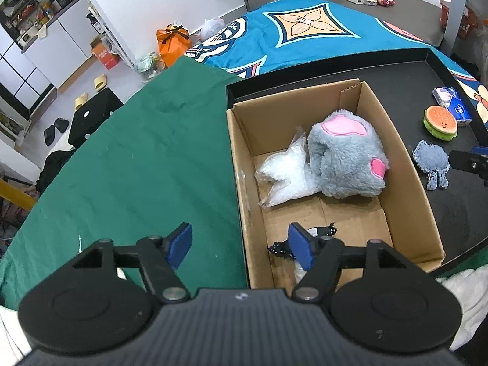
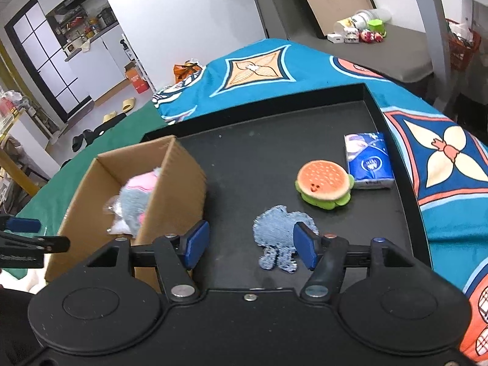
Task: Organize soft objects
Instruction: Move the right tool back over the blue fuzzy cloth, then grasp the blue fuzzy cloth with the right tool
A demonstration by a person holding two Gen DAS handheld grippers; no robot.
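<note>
From the left wrist, we are seeing the left gripper [image 1: 241, 245] with fingers apart, empty, over the cardboard box [image 1: 424, 201]; ahead lie the grey plush [image 1: 347, 158], a white bag [image 1: 283, 177] and a small black item [image 1: 279, 248] just beside the right finger. From the right wrist, the right gripper [image 2: 251, 245] is standing half-open, empty, with the denim piece [image 2: 279, 228] just beyond its fingers, the burger plush [image 2: 324, 183] and tissue pack [image 2: 367, 160] farther ahead, waiting on the black tray [image 2: 259, 152].

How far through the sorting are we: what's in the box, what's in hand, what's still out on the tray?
Done: the grey plush, a clear plastic bag and a small black-and-white item lie in the cardboard box. In hand: nothing; the left gripper and right gripper are both open and empty. Left on the black tray: the denim patch, the burger plush and the tissue pack.
</note>
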